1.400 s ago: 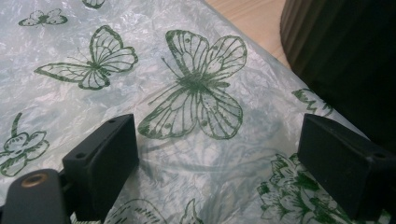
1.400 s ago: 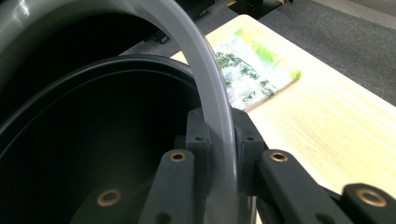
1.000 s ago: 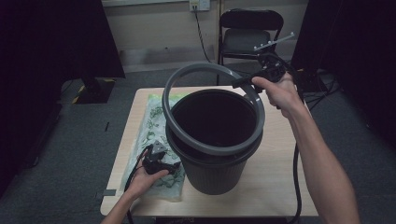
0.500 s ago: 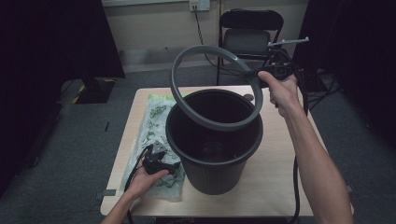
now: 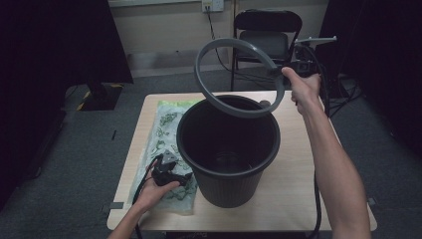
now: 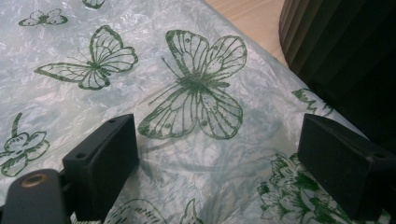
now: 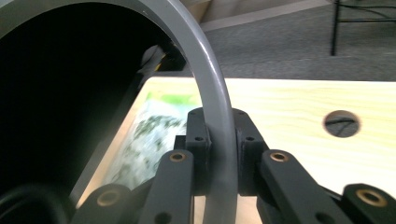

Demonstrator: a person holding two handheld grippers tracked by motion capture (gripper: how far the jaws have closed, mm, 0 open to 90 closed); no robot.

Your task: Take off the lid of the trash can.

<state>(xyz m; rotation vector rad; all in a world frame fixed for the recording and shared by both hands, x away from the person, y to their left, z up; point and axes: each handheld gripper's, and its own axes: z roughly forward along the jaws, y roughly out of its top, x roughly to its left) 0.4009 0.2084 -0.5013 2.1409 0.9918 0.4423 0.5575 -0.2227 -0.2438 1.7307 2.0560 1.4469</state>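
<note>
Above the counter [image 5: 298, 164] and black bin [image 5: 228, 149], a grey ring [image 5: 234, 79] is clamped by the right tongs [image 5: 291, 67]; the left tongs [image 5: 171, 172] are held apart over a butterfly-printed bag [image 5: 166, 124].

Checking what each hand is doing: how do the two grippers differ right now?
The right gripper is shut on the grey ring; the left gripper is open and holds nothing. The right one is raised in the air above the black bin; the left one sits low on the butterfly-print bag beside the bin. Both have black jaws.
</note>
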